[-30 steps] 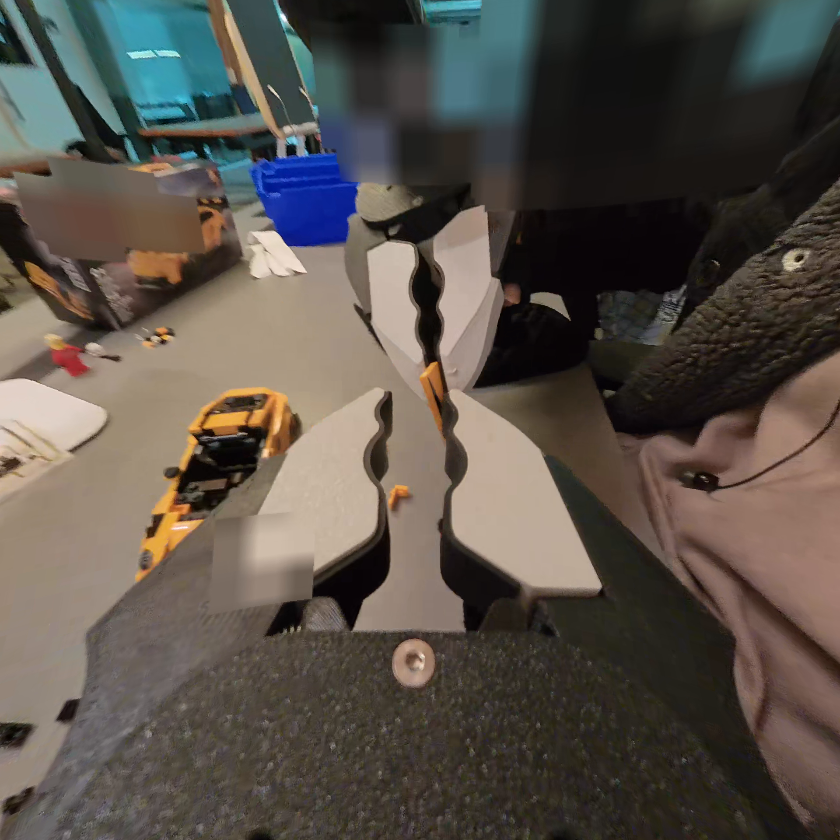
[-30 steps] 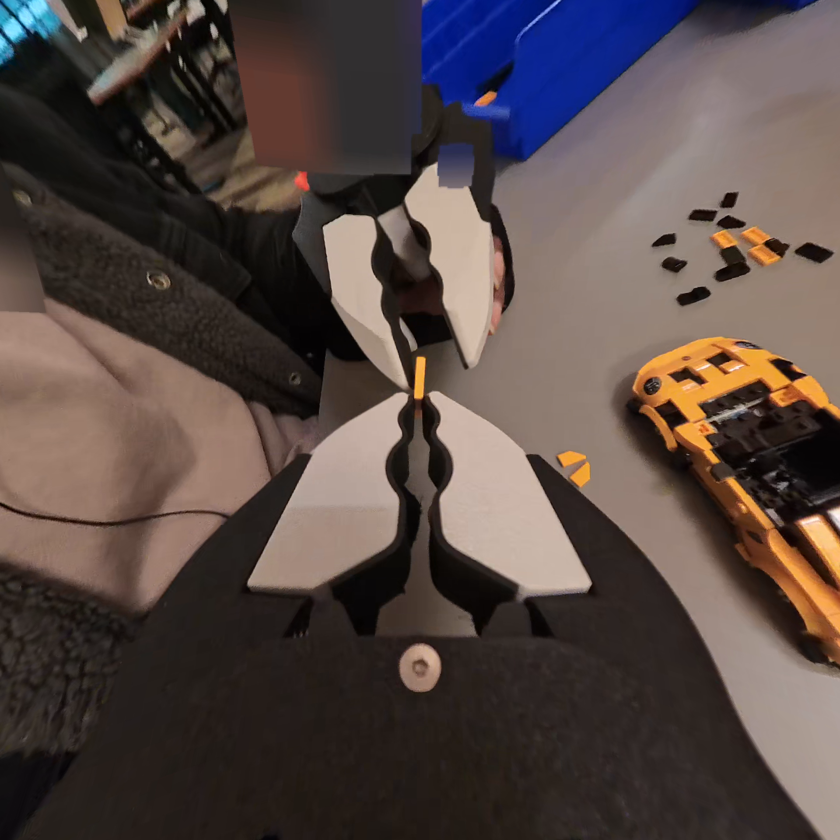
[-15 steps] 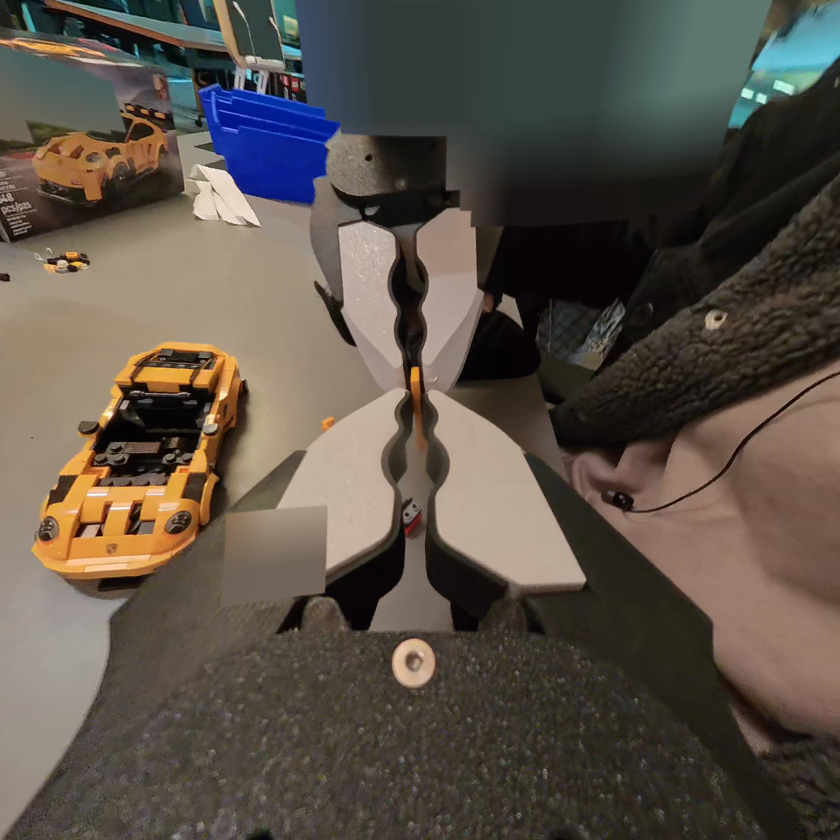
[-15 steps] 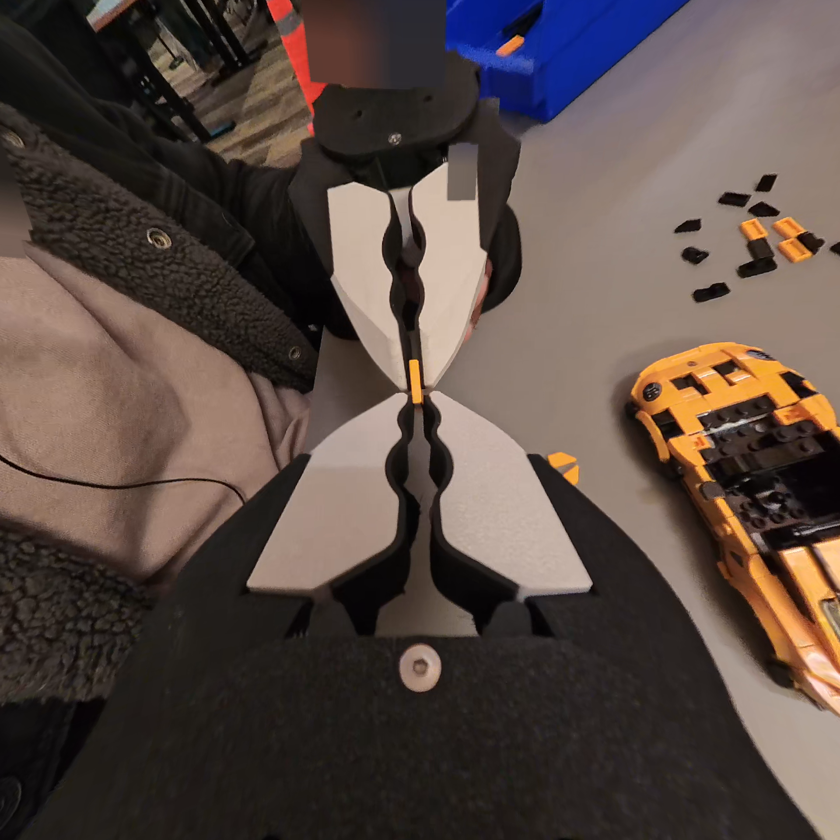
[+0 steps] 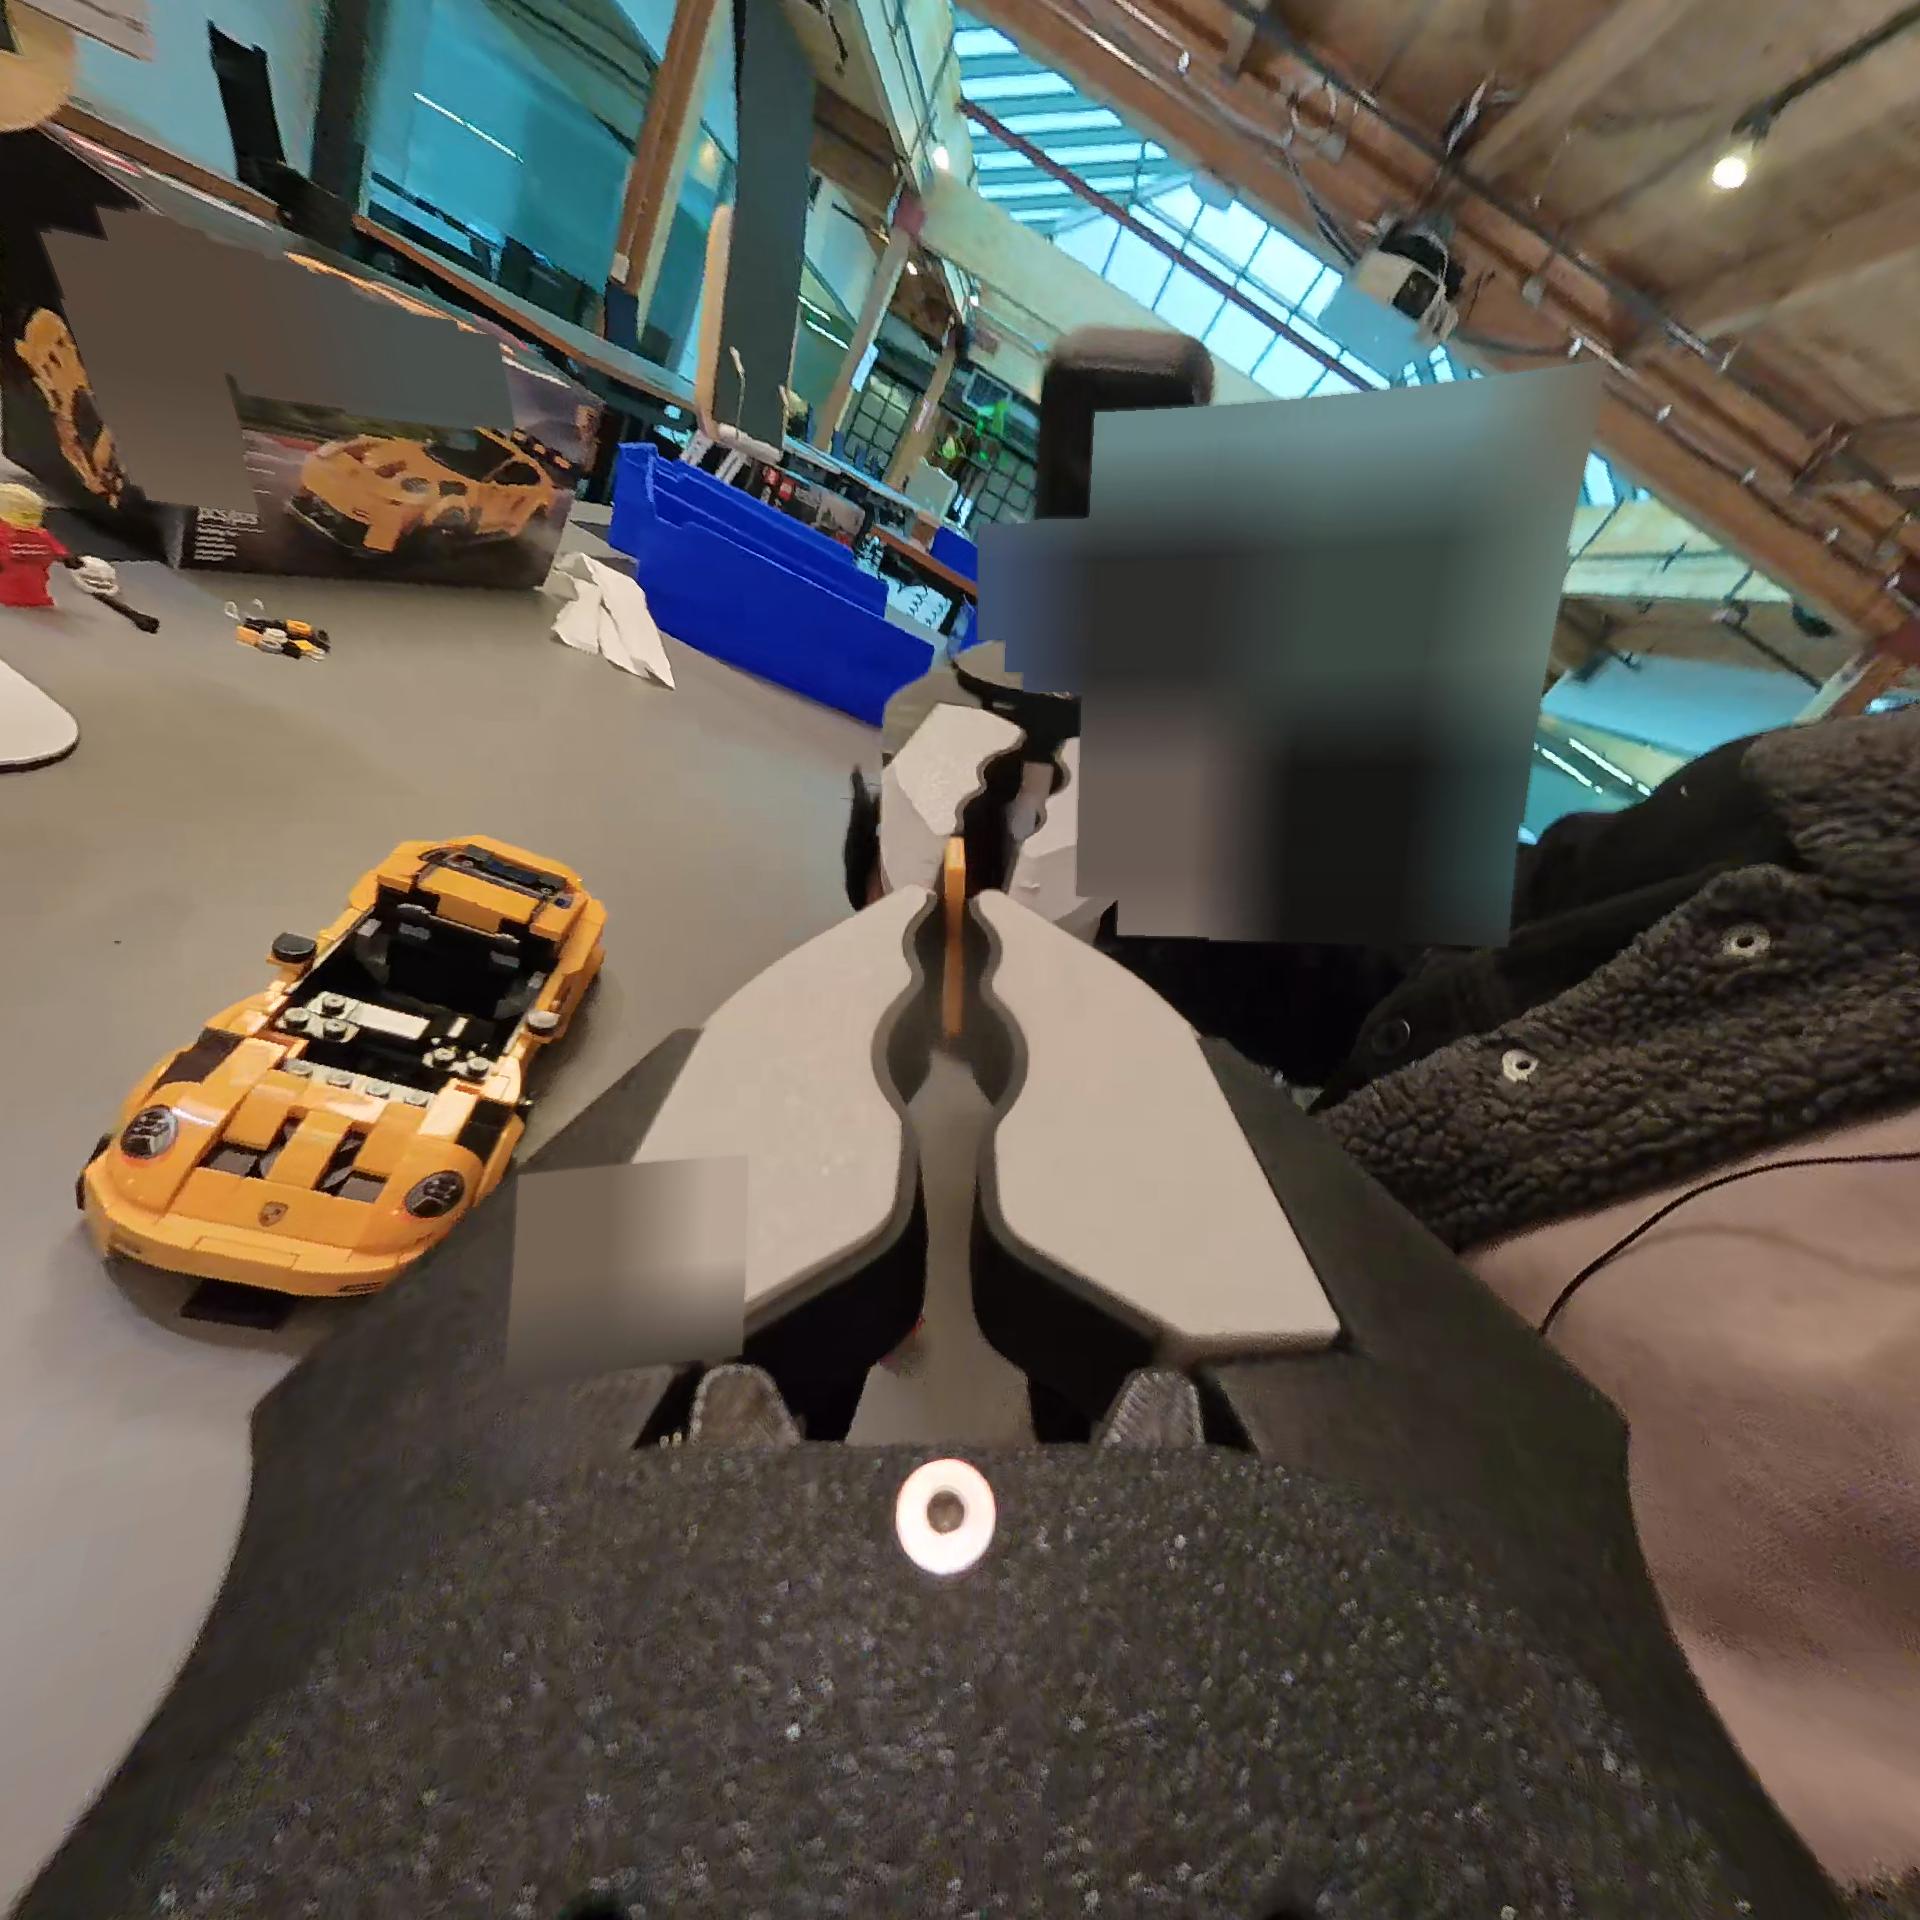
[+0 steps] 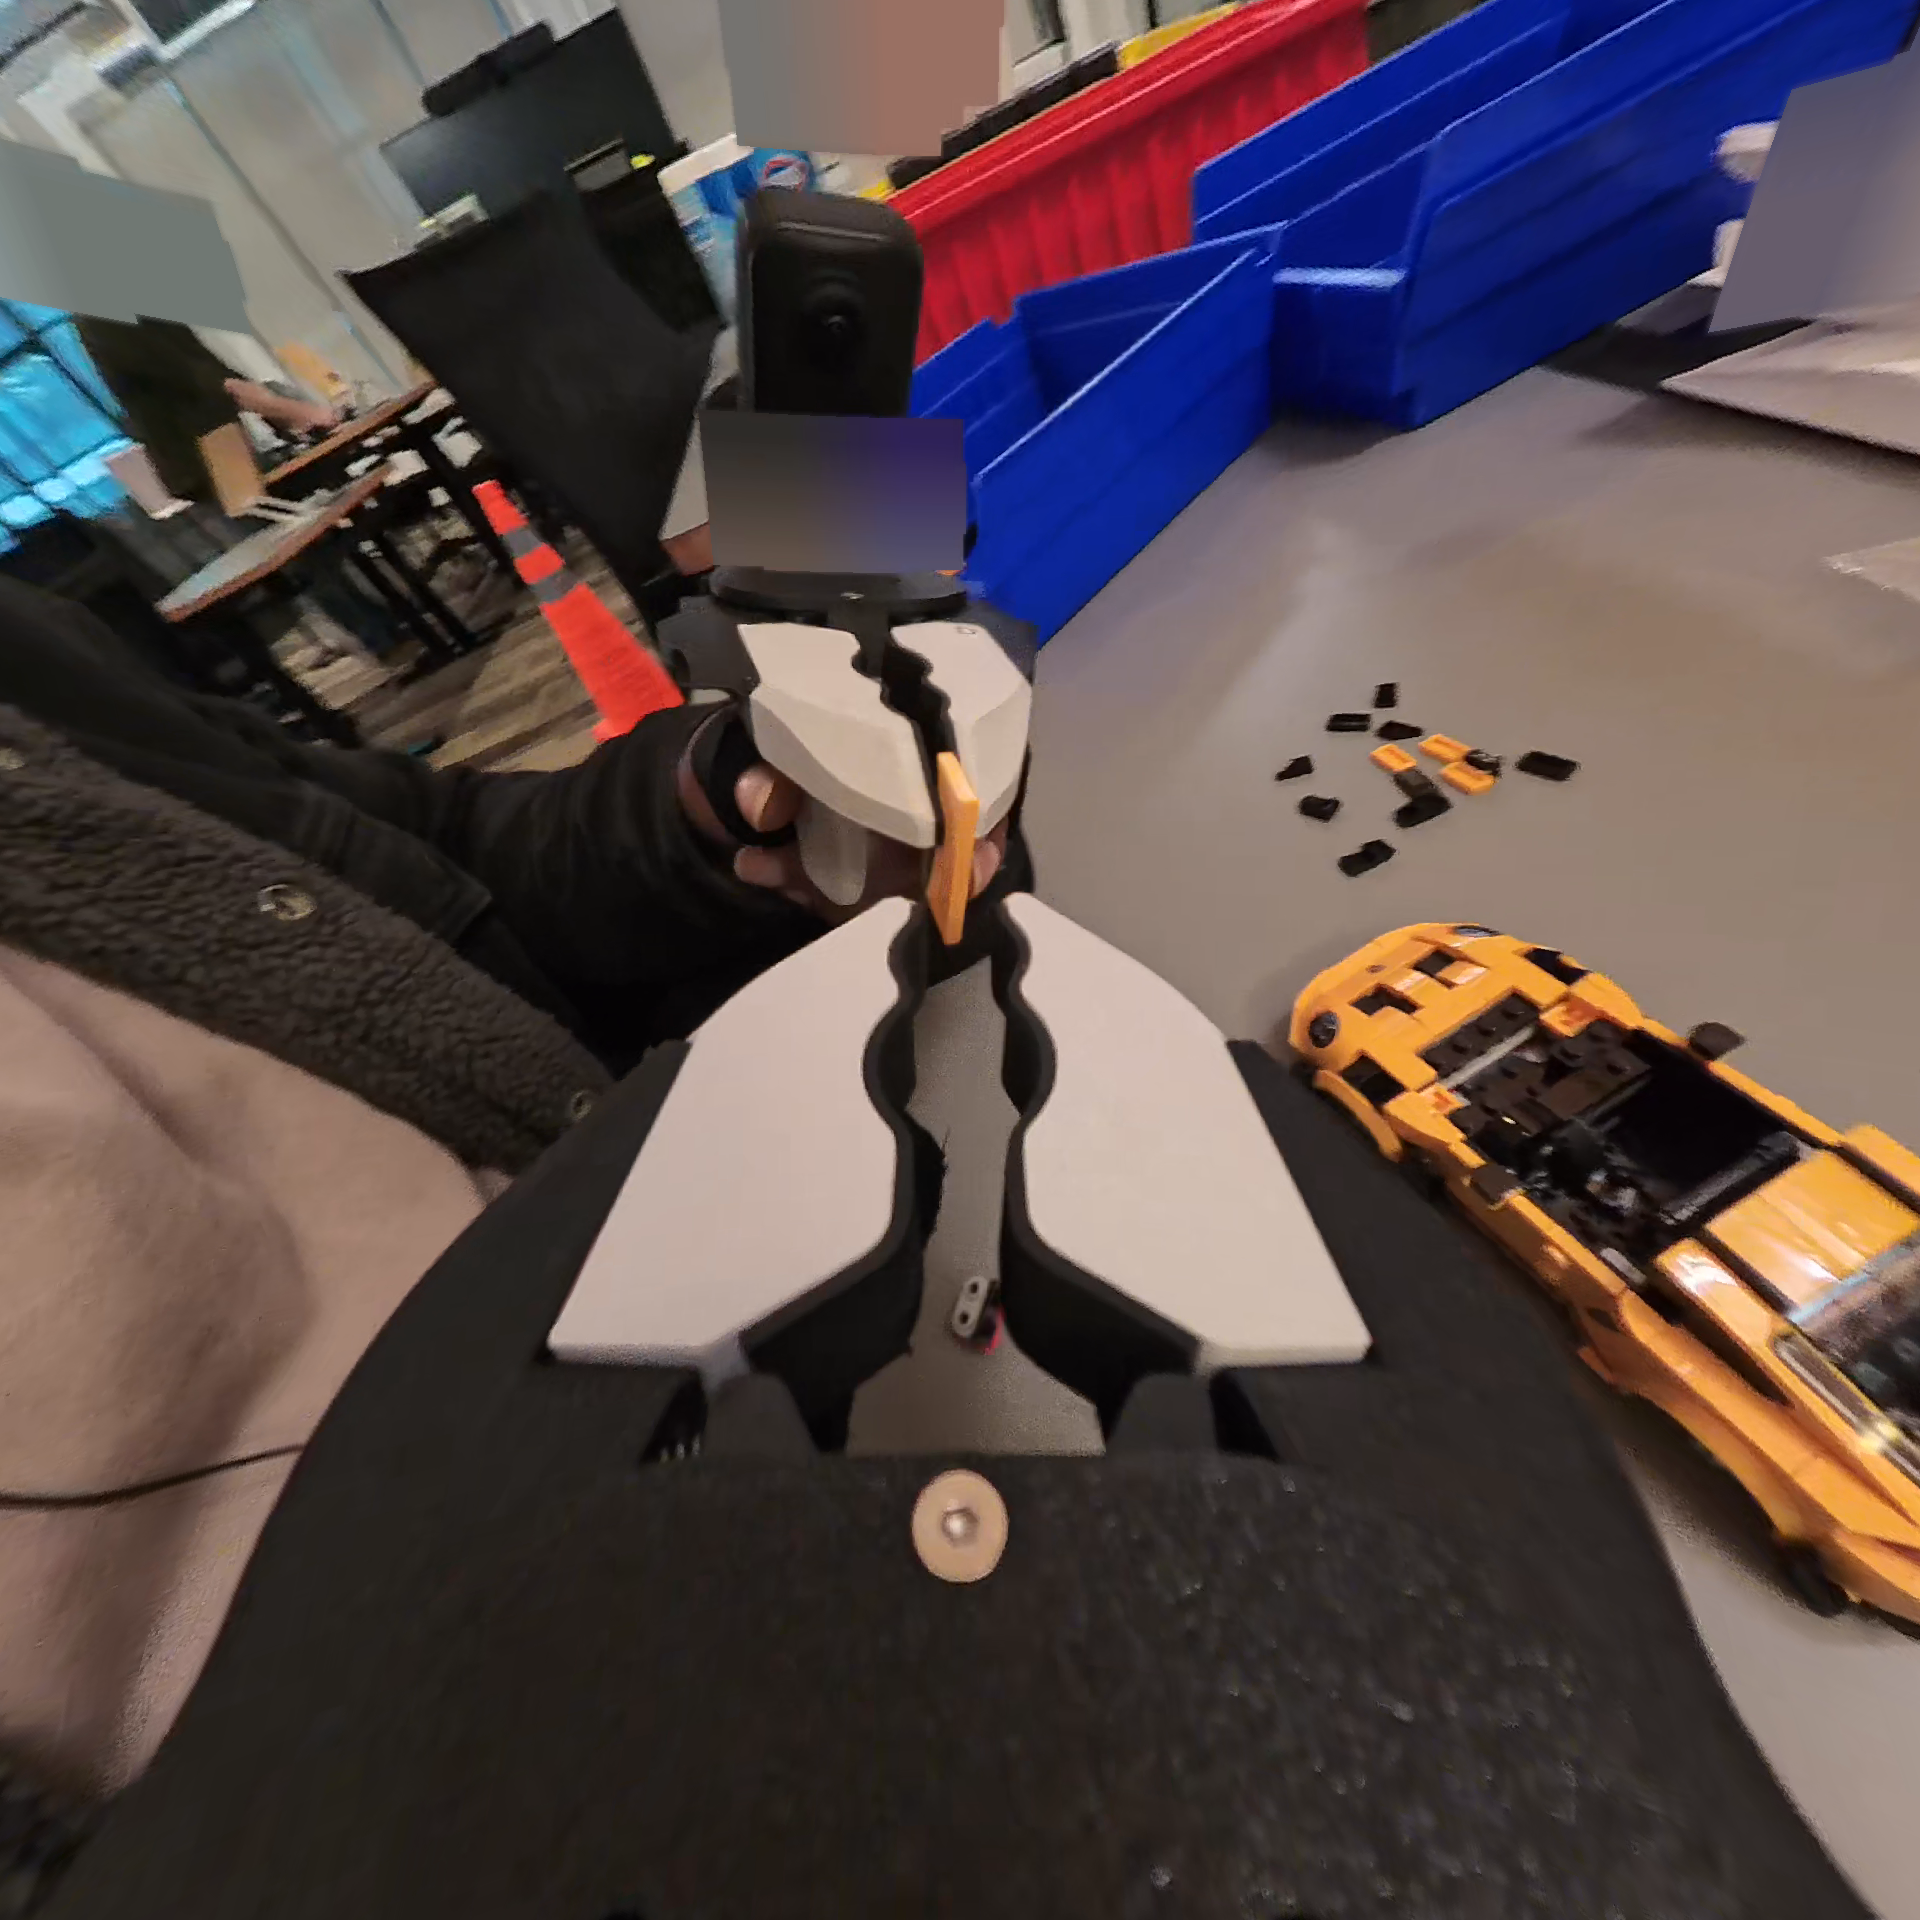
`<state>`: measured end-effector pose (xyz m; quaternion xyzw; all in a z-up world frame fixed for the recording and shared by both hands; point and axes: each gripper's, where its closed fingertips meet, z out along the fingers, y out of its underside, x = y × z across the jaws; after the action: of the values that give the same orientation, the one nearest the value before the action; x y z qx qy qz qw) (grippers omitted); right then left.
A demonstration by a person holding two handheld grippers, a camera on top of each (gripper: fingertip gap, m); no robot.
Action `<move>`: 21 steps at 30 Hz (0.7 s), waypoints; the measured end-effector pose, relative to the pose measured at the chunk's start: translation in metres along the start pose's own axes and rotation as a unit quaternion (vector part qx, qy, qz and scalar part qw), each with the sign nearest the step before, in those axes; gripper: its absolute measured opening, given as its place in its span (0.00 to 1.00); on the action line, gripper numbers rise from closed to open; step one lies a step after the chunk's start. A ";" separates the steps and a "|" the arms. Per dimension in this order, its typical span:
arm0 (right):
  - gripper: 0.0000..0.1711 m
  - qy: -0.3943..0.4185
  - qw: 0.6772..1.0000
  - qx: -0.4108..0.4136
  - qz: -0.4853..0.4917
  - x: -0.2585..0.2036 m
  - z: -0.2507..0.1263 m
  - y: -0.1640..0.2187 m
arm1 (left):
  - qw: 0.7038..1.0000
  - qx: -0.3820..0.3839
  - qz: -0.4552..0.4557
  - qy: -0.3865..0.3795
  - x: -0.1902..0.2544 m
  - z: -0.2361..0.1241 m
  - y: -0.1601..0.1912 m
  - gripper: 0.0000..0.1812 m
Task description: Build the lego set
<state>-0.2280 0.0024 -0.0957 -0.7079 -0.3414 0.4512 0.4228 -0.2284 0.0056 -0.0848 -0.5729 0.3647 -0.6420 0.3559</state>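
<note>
In the left wrist view, the car [image 5: 343,1070] is seen at left on the table [image 5: 312,790]. At centre, an orange plate [image 5: 953,951] is clamped edge-on in the left gripper [image 5: 951,914]. The right gripper [image 6: 951,925] is parted slightly around the plate's end, gripping nothing.

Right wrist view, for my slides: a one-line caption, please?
Left gripper holds an orange plate before the right gripper, orange car alongside.
</note>
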 end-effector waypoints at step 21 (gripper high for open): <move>0.11 0.346 0.901 -0.004 -0.263 0.021 0.005 0.010 | 0.982 0.082 -0.169 -0.025 -0.021 0.009 0.005 0.01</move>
<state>-0.2241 0.0181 -0.1138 -0.7059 -0.3491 0.0490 0.6143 -0.2172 0.0209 -0.0985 -0.6109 0.1995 -0.7064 0.2966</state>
